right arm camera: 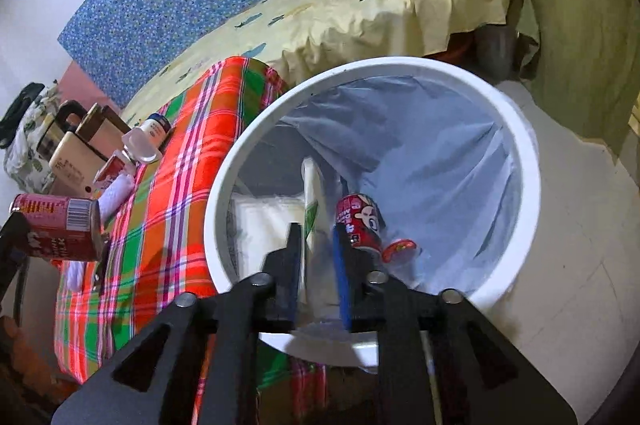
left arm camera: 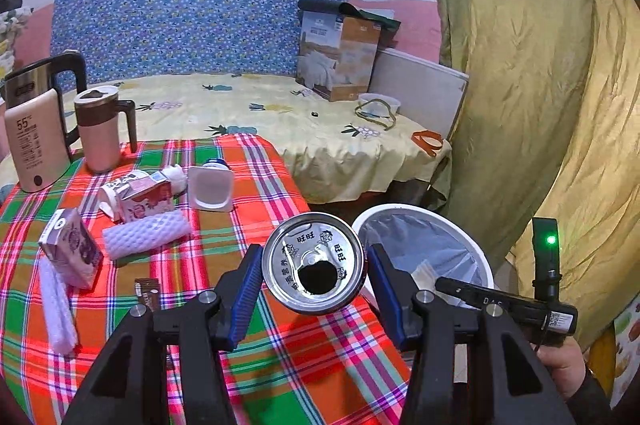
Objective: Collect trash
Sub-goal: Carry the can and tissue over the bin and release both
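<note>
- Here the left gripper (left arm camera: pixel 314 265) has its blue pads (left arm camera: pixel 246 289) pressed on either side of an opened drink can (left arm camera: pixel 314 263), the silver top facing the left wrist camera; the can is held in the air over the table's right edge, just beside the bin.
- In the right wrist view the same can (right arm camera: pixel 60 229) shows its red side at the far left, above the checked cloth.
- The right gripper (right arm camera: pixel 318 265) hangs over the white bin (right arm camera: pixel 532 185), pointing down into it; its jaws stand a little apart with nothing pinched between them.
- Inside the bin, on the pale blue liner (right arm camera: pixel 440 161), lie a second red can (right arm camera: pixel 360 221), a small red lid (right arm camera: pixel 400 249) touching it, and some white packaging (right arm camera: pixel 268 225).
- The bin stands on the floor against the right edge of the table.
- On the checked tablecloth (left arm camera: pixel 248 377), towards its left edge, lie a purple carton (left arm camera: pixel 74 245) and a strip of white foam (left arm camera: pixel 58 309); a foam net sleeve (left arm camera: pixel 146 235) lies just beside the carton.
- Nearer the far edge are a pink milk carton (left arm camera: pixel 146 199) on its side and a white yoghurt pot (left arm camera: pixel 210 187), tipped over.
- At the far left corner stand a kettle (left arm camera: pixel 36 137) and a lidded mug (left arm camera: pixel 100 129).
- A small brown wrapper (left arm camera: pixel 148 295) lies near the left gripper's left finger.
</note>
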A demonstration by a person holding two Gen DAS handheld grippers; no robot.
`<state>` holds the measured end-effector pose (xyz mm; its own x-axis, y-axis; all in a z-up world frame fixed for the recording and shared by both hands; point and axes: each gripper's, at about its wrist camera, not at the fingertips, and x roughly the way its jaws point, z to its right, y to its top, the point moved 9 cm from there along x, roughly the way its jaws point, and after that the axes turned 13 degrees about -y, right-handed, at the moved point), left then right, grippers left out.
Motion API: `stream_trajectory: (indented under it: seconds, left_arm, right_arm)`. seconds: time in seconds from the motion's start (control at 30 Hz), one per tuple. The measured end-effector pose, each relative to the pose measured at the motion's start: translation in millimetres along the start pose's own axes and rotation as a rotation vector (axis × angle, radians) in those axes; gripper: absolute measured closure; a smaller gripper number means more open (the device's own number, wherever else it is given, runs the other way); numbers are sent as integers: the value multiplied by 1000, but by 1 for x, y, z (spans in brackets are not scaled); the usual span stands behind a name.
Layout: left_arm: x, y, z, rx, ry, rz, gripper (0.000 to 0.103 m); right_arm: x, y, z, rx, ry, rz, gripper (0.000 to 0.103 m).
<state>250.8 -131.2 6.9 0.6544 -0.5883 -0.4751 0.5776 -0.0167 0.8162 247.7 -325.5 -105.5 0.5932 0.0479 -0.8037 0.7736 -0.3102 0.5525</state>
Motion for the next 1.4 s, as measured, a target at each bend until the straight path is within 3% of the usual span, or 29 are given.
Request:
stream_trajectory:
  seconds: [0.07,0.1,0.7,1.03,1.4]
  left_arm:
    - [4,0,4,2,-7,-5,51]
    - [7,-1,5,3,-10,-7,51]
    - [57,-2,59,82,-103,-64,51]
    - [105,-29,90,120,-171,-163,50]
    - [134,-55,101,126,-206,-234,50]
  right_arm:
    - [-1,0,-1,2,24,4,62]
    - [-3,0,0,6,31,4,62]
    - [-34,4,24,83,35,82,62]
    - [-36,3,34,101,33,91,62]
    - [-43,8,39,26,-58,153,62]
